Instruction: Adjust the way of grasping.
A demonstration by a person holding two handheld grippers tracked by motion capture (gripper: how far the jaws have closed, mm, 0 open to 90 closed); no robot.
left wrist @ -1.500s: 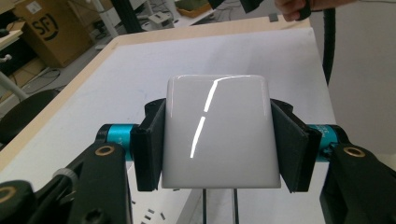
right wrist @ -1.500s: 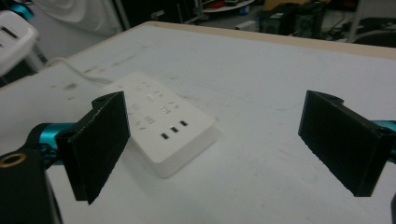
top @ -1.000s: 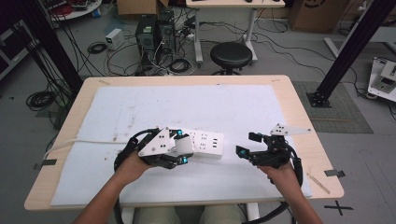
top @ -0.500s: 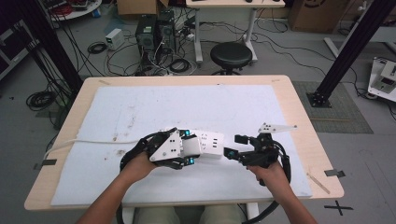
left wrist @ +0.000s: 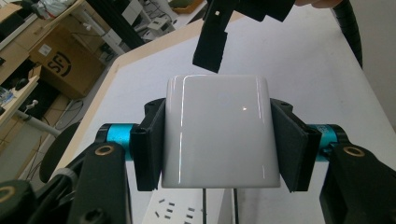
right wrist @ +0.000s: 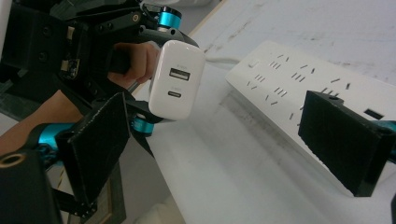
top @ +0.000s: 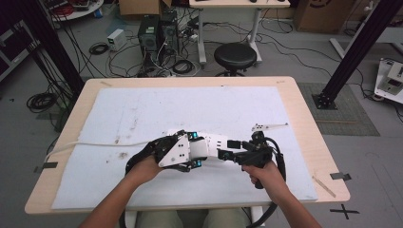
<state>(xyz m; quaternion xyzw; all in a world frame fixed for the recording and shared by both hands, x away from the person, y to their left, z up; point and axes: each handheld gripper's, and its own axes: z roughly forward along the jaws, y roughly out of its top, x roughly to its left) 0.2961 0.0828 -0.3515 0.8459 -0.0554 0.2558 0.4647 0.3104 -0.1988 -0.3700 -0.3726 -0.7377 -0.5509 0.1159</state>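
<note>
The white charger (left wrist: 218,131) sits at the centre of the left gripper view, clamped by its two sides between the black pads of the left gripper (left wrist: 218,140); in the right gripper view it lies in the upper left, showing two ports on its face (right wrist: 176,80), with faint grey print above them too small to read. The white power strip (right wrist: 299,88) lies flat on the white table cover (top: 142,109) just beyond the charger, at the centre of the high view, with rows of slots and no readable label. The right gripper (top: 227,148), jaws wide apart and holding nothing, has slid leftward since the earlier frames and now sits right at the strip's right end, close to the charger. A cardboard box (left wrist: 60,65) at the left edge bears a printed logo.
</note>
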